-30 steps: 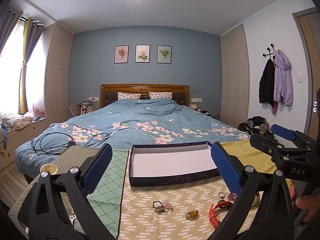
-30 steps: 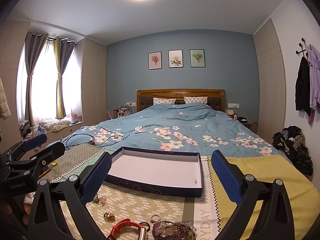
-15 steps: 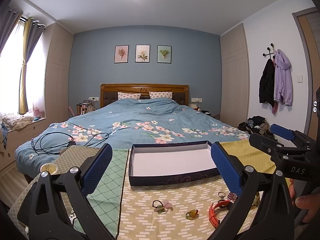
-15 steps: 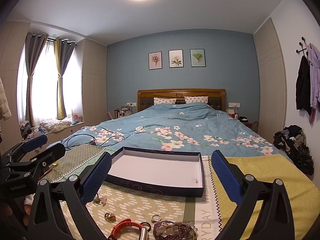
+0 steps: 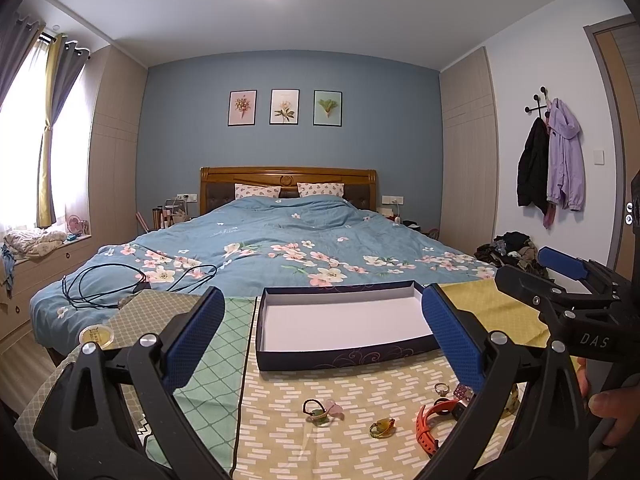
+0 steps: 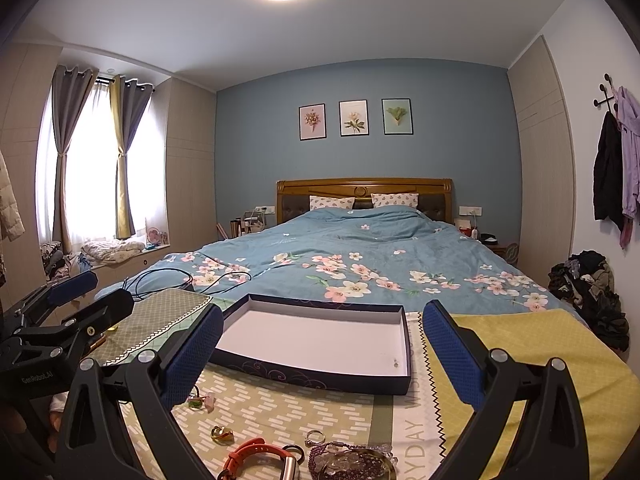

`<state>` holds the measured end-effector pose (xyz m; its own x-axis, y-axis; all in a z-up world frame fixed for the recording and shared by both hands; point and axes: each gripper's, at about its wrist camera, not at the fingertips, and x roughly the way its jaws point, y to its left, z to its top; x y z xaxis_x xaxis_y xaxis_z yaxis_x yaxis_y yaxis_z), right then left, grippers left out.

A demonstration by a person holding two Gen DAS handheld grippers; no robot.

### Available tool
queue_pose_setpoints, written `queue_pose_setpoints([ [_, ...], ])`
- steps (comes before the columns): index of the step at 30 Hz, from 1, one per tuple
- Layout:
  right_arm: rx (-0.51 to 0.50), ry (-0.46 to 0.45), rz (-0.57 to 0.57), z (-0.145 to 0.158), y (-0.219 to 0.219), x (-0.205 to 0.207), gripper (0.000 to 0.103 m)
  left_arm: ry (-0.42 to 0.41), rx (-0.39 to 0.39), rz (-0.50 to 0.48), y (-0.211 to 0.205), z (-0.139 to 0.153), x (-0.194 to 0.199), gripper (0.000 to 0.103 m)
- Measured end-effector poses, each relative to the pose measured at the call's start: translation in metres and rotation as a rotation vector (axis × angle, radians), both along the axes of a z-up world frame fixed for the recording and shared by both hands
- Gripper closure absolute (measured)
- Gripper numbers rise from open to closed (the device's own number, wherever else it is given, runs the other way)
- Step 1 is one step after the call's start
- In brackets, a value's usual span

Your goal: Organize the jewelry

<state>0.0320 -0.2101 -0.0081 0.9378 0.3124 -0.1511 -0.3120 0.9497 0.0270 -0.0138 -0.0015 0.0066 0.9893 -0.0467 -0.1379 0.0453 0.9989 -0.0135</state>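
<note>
A dark blue box (image 5: 344, 354) with a white inside lies open on the patterned cloth; it also shows in the right wrist view (image 6: 316, 372). In front of it lie loose pieces: a pink and green hair tie (image 5: 322, 410), an amber ring (image 5: 382, 428), an orange watch (image 5: 434, 420), a small ring (image 5: 441, 389) and a beaded bracelet (image 6: 352, 460). My left gripper (image 5: 322, 338) is open and empty above the cloth. My right gripper (image 6: 322, 344) is open and empty, and it shows at the right of the left wrist view (image 5: 560, 284).
A bed with a blue floral cover (image 5: 280, 248) lies behind the cloth, with a black cable (image 5: 104, 284) on it. A small round tin (image 5: 96, 336) sits at the left. Clothes are piled on the floor at the right (image 6: 588, 292).
Both views have shifted only slightly; the jewelry sits a little higher in the frames. Both grippers stay open.
</note>
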Motion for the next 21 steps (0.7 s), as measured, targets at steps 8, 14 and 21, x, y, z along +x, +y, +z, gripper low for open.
queue_pose_setpoints([
  [8, -0.001, 0.004, 0.002, -0.0004, 0.0011, 0.0022, 0.007, 0.003, 0.0, -0.002, -0.0002, -0.001, 0.0004, 0.006],
  [14, -0.003, 0.005, 0.002, -0.0012, 0.0027, 0.0032, 0.007, 0.006, 0.001, -0.004, -0.0011, -0.0019, -0.0005, 0.006],
  [21, 0.0, 0.006, 0.005, -0.0018, 0.0033, 0.004, 0.007, 0.011, 0.003, -0.011, -0.0039, -0.0043, -0.0001, 0.006],
])
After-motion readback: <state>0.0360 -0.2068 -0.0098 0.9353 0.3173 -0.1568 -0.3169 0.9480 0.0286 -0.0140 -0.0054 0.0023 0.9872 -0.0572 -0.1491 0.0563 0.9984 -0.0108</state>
